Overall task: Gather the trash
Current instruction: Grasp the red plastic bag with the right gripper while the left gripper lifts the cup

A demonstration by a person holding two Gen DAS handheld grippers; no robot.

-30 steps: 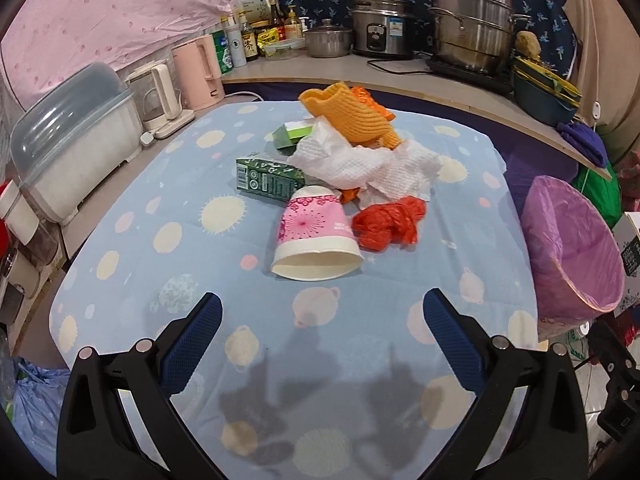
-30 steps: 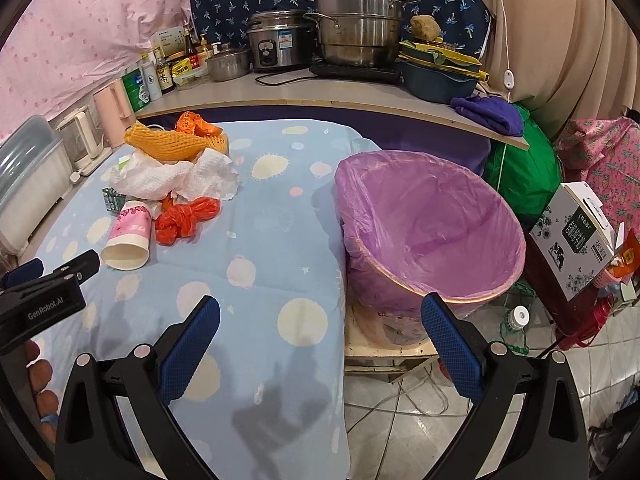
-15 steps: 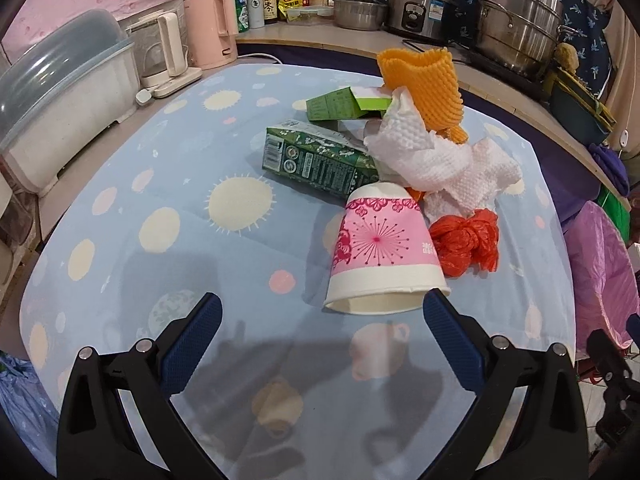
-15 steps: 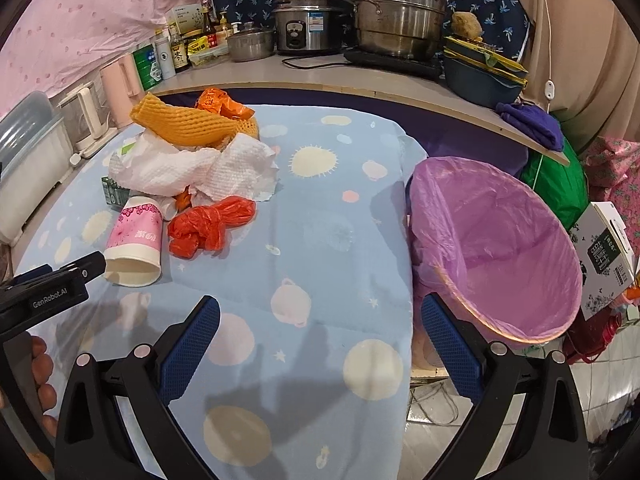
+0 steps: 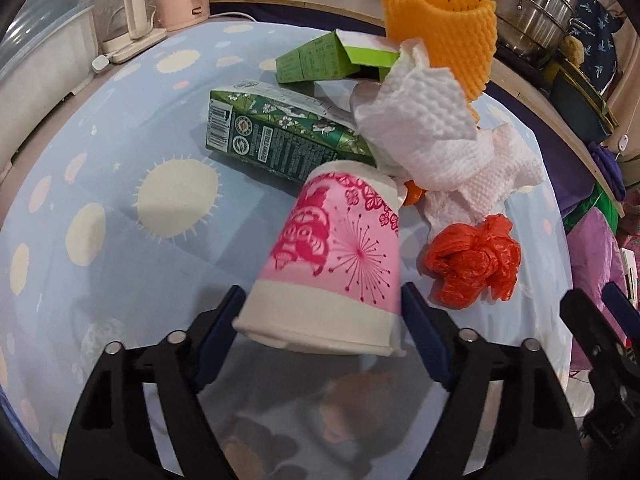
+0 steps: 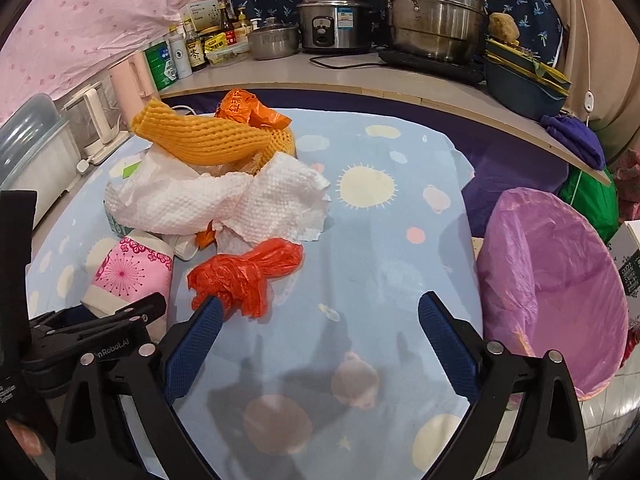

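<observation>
A pink paper cup (image 5: 332,256) lies on its side on the blue table. My left gripper (image 5: 320,320) is open, its fingers on either side of the cup's rim end. Behind the cup lie a dark green carton (image 5: 276,136), a light green box (image 5: 332,60), white paper towel (image 5: 432,140), orange foam netting (image 5: 440,36) and a red plastic bag (image 5: 472,264). My right gripper (image 6: 316,320) is open and empty above the table, its left fingertip (image 6: 200,320) beside the red bag (image 6: 248,276). The cup (image 6: 128,276) shows at left.
A bin lined with a purple bag (image 6: 560,280) stands off the table's right edge. A counter (image 6: 360,76) behind holds pots, a rice cooker and bottles. A kettle (image 5: 128,8) and plastic container (image 5: 36,52) stand at left.
My left gripper has moved forward and narrowed around the pink cup's rim. My right gripper has moved forward and left, towards the red bag.
</observation>
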